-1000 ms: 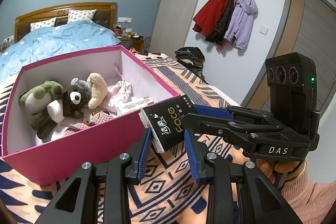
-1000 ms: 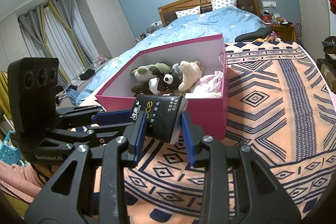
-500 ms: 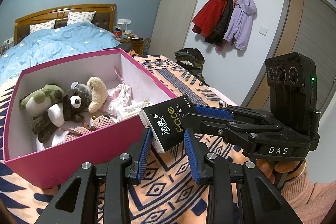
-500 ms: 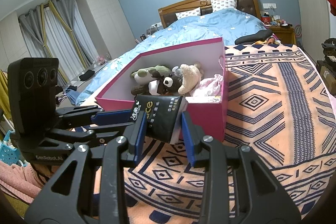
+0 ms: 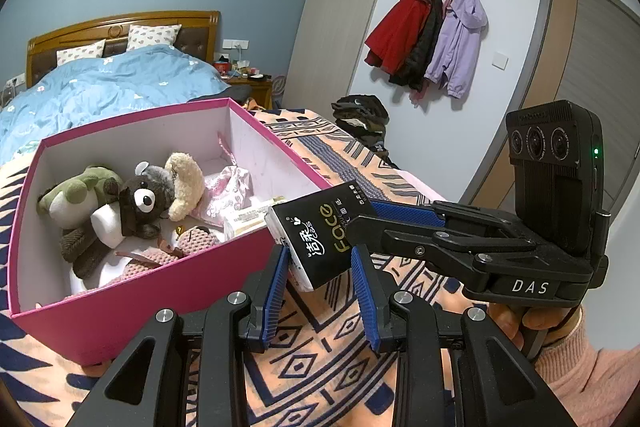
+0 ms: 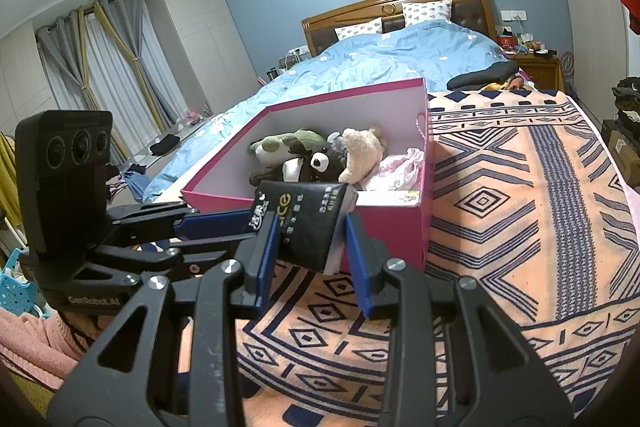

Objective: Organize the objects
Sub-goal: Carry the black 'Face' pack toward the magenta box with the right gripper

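A: What colour is the box [image 5: 160, 283]?

B: Magenta outside, white inside. The tissue pack [image 5: 320, 227] is black with white and gold lettering.

A: And the blanket [image 6: 520, 187] under them?

B: Peach with navy diamonds and stripes. The duvet [image 6: 400, 63] is light blue with small white flowers.

A: The toys?

B: 1 green-and-white plush [image 5: 76, 191], 1 dark brown bear [image 5: 140, 203], 1 cream plush [image 5: 186, 183]. The gripper pads [image 5: 276, 287] are blue.
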{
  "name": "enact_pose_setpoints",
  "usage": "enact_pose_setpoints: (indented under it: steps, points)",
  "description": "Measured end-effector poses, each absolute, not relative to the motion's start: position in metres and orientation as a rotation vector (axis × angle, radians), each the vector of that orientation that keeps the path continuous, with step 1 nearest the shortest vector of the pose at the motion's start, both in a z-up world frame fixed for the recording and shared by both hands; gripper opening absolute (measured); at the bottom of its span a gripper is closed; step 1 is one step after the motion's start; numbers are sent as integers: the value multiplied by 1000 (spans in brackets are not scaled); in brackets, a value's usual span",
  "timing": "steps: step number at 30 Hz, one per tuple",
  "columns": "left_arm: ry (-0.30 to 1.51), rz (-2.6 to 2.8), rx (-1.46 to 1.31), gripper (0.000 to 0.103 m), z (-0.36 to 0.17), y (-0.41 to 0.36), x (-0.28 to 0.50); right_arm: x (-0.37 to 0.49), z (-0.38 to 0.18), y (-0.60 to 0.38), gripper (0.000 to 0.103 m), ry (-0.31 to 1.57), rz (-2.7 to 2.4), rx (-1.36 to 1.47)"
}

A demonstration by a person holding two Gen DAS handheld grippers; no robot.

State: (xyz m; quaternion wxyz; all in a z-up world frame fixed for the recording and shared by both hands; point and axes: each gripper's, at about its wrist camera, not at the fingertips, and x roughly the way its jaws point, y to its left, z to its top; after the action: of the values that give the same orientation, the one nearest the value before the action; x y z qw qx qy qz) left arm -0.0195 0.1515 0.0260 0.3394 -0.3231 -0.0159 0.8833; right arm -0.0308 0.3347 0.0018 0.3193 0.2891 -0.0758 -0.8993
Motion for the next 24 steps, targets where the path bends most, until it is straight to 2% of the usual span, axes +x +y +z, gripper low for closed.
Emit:
enact_pose_setpoints:
  steps: [24]
  points:
    - [-37,2305,-843,32,27,151,-21,-34,6,334,37,-207,-2358,748]
